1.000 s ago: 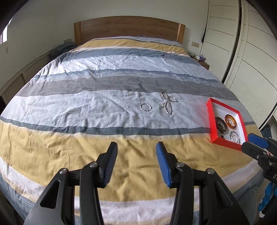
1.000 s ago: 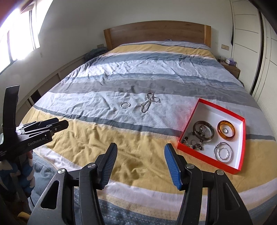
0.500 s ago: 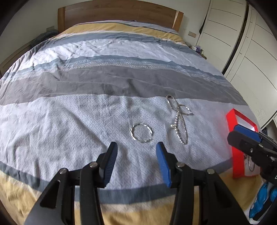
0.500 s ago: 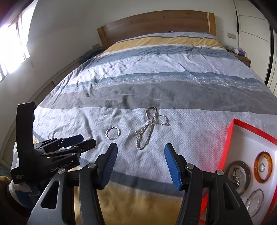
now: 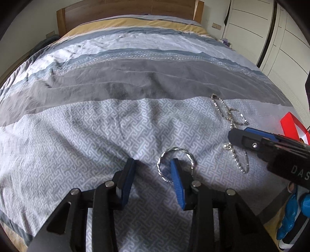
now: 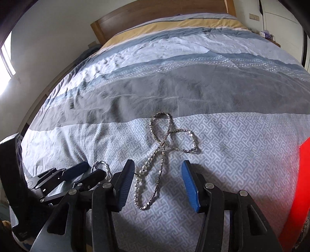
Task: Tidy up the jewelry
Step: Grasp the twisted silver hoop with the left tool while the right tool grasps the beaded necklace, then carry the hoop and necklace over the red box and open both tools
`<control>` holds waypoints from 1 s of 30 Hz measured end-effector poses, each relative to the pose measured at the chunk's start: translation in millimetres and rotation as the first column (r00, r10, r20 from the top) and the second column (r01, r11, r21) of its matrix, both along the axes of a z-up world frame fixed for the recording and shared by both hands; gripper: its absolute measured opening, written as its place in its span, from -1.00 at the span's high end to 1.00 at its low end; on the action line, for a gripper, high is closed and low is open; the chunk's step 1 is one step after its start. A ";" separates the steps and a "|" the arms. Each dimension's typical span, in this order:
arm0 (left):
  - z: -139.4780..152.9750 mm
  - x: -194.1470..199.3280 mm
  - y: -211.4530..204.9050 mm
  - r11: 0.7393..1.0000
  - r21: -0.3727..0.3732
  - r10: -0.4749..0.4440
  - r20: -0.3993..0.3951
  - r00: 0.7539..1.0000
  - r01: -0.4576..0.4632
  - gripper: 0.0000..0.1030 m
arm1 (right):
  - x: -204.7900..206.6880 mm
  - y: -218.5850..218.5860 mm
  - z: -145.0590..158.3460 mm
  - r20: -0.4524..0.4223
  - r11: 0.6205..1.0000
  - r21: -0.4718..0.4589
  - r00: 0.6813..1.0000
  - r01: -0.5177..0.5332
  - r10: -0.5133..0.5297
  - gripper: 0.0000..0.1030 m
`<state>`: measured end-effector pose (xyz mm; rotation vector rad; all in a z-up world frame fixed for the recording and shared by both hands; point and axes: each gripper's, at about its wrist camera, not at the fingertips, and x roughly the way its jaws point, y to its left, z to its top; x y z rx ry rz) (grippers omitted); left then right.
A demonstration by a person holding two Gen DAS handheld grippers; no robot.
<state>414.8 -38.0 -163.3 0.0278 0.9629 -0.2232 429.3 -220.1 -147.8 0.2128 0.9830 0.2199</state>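
A twisted silver bangle (image 5: 175, 163) lies on the patterned bedspread. My left gripper (image 5: 153, 170) is open and low over it; the right finger sits inside the ring and the left finger stands outside it to the left. A silver bead necklace (image 6: 164, 153) lies looped on the bedspread. My right gripper (image 6: 158, 175) is open, with the necklace's near loop between its fingers. The necklace also shows in the left wrist view (image 5: 228, 114), partly hidden by the right gripper (image 5: 238, 136). The left gripper (image 6: 85, 172) and a bit of the bangle (image 6: 101, 164) show in the right wrist view.
A red jewelry box (image 5: 290, 125) sits at the right of the bed; its wall fills the right edge of the right wrist view (image 6: 298, 186). The bedspread (image 5: 135, 81) stretches to a wooden headboard (image 5: 127, 11). White wardrobes (image 5: 271, 29) stand on the right.
Both grippers have moved forward and down over the bed. The left one now straddles the bangle's rim and the right one straddles the necklace's near loop. Both stay open.
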 end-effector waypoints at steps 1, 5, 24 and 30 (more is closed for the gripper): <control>-0.8 -0.2 0.6 1.000 -0.003 -0.002 0.007 1.000 0.002 0.41 | 3.3 1.2 -3.7 -0.003 1.000 -0.001 1.000 -0.001 0.001 0.06; -0.5 0.7 3.8 1.000 -0.015 0.007 0.017 1.000 -0.006 0.66 | 15.8 5.7 -14.8 -0.011 1.000 -0.023 1.000 -0.015 0.015 0.45; 48.9 -33.4 -0.4 0.996 -0.087 0.035 0.042 0.998 -0.031 0.90 | -38.9 1.6 62.2 0.162 0.999 -0.033 0.986 -0.043 0.048 0.91; 88.8 -59.4 -15.2 0.994 -0.105 0.018 0.092 0.996 -0.008 0.90 | -82.6 -21.9 108.5 0.229 0.999 -0.026 0.973 -0.020 0.026 0.91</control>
